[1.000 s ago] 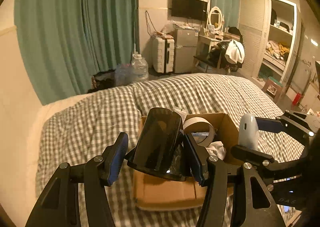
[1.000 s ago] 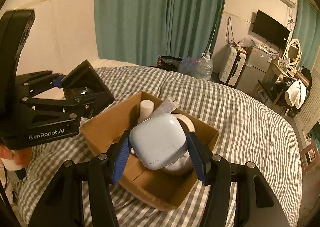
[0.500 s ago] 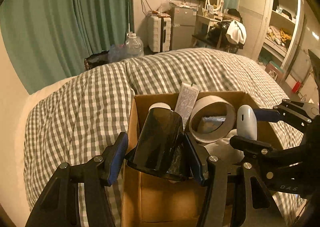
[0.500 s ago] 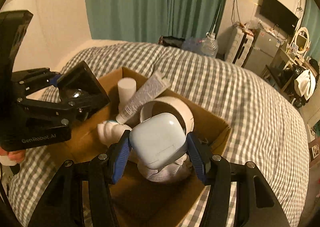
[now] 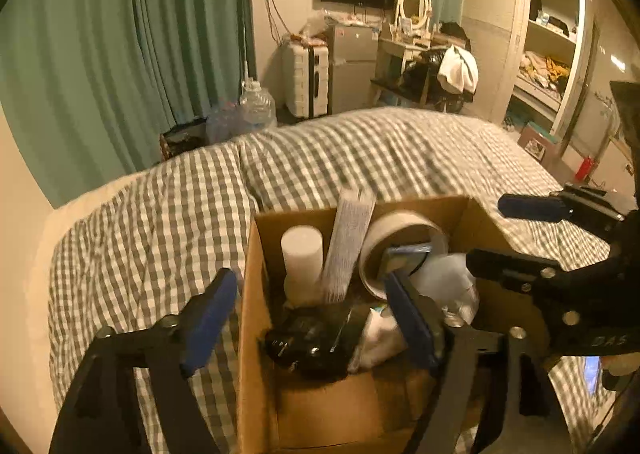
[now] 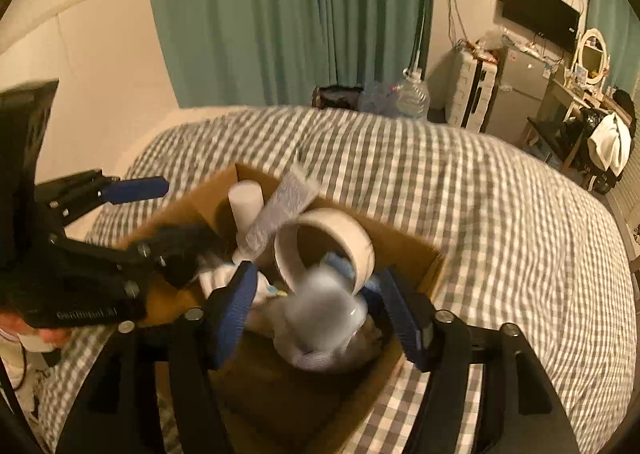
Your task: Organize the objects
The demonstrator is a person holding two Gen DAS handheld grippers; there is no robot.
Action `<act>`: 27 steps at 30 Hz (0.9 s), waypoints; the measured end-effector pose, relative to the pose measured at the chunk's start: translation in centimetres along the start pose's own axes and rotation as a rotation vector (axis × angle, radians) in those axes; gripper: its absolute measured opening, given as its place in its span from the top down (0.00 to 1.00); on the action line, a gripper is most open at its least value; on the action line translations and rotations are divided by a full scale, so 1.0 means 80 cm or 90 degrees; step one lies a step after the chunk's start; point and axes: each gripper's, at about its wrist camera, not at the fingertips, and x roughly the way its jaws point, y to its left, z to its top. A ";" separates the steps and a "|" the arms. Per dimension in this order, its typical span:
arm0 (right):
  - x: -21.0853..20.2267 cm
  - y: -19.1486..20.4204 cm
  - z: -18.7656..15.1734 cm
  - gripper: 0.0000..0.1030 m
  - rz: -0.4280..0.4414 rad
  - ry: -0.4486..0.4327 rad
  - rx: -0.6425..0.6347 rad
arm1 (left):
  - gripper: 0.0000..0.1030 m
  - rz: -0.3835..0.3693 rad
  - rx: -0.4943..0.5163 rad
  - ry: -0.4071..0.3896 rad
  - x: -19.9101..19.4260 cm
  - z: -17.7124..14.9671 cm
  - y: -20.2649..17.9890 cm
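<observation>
Both items lie inside the cardboard box [image 5: 256, 318] on the checked bedspread [image 5: 160, 222], so the depositing step appears complete; withdrawal remains, and any further items cannot be judged. The left gripper [image 5: 308, 318] stands wide and empty, the black glossy case [image 5: 316, 338] resting just below its fingers at about 6 o'clock. The right gripper [image 6: 316, 306] stands wide also, the pale blue earbud case [image 6: 320, 310], blurred, between its fingers, beside the tape roll [image 6: 324, 246].
</observation>
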 end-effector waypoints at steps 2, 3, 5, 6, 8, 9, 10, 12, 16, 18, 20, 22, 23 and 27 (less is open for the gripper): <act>-0.019 -0.001 0.008 0.30 -0.003 -0.018 0.011 | 0.19 0.013 0.003 -0.006 -0.015 0.008 -0.003; -0.029 -0.001 0.013 0.28 -0.005 -0.027 0.015 | 0.19 0.020 0.002 -0.009 -0.022 0.013 -0.003; -0.056 0.006 0.023 0.26 -0.012 -0.051 0.020 | 0.18 0.026 -0.006 -0.024 -0.042 0.021 -0.002; -0.071 0.010 0.026 0.24 -0.017 -0.062 0.020 | 0.17 0.029 -0.012 -0.035 -0.055 0.025 -0.001; -0.097 0.016 0.029 0.21 -0.027 -0.081 0.022 | 0.09 0.040 -0.019 -0.059 -0.081 0.031 0.000; -0.113 0.020 0.031 0.18 -0.035 -0.093 0.022 | 0.07 0.052 -0.021 -0.075 -0.097 0.034 -0.001; -0.124 0.023 0.033 0.15 -0.043 -0.099 0.022 | 0.06 0.063 -0.021 -0.087 -0.110 0.035 0.000; -0.153 0.028 0.036 0.14 -0.070 -0.112 0.021 | 0.06 0.080 -0.023 -0.105 -0.137 0.040 0.001; -0.203 0.041 0.036 0.10 -0.092 -0.144 0.023 | 0.04 0.087 -0.032 -0.139 -0.185 0.049 0.005; -0.227 0.049 0.036 0.07 -0.105 -0.165 0.021 | 0.03 0.095 -0.038 -0.159 -0.208 0.052 0.004; -0.252 0.054 0.033 0.04 -0.135 -0.205 0.020 | 0.02 0.099 -0.043 -0.179 -0.228 0.050 0.001; -0.270 0.059 0.030 0.02 -0.158 -0.249 0.023 | 0.02 0.102 -0.044 -0.200 -0.247 0.048 -0.001; -0.274 0.059 0.029 0.02 -0.164 -0.262 0.029 | 0.01 0.107 -0.048 -0.211 -0.254 0.045 -0.002; -0.273 0.061 0.018 0.01 -0.179 -0.274 0.055 | 0.00 0.128 -0.074 -0.251 -0.269 0.030 0.000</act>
